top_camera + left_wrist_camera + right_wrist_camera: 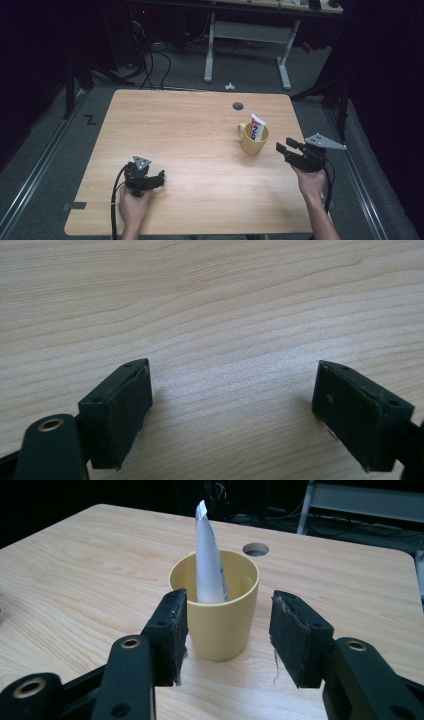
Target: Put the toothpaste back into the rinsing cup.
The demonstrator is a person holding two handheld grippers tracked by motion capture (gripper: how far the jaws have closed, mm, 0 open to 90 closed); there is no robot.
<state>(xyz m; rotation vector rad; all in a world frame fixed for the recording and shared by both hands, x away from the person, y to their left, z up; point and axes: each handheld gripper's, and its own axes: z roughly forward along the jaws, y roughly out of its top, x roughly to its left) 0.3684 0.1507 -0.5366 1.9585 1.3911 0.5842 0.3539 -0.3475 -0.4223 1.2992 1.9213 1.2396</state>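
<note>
- Right gripper (227, 635) wide, jaws either side of the cup (216, 607), likely lined up to grasp it; tube (209, 560) stands inside
- Left gripper (232, 415) wide, empty, low over bare table (210, 305)

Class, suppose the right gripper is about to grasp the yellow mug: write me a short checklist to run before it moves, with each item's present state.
1. Right gripper open wide enough for the mug: cannot tell; the jaws are open, but the mug looks about as wide as the gap.
2. Mug upright on the table: ok.
3. Tube inside the mug, leaning on its rim: ok.
4. Gripper lined up with the mug: ok.
5. Left gripper away from the mug: ok; open, over bare wood.
6. Handle side known: ok; in the high view it faces left.
</note>
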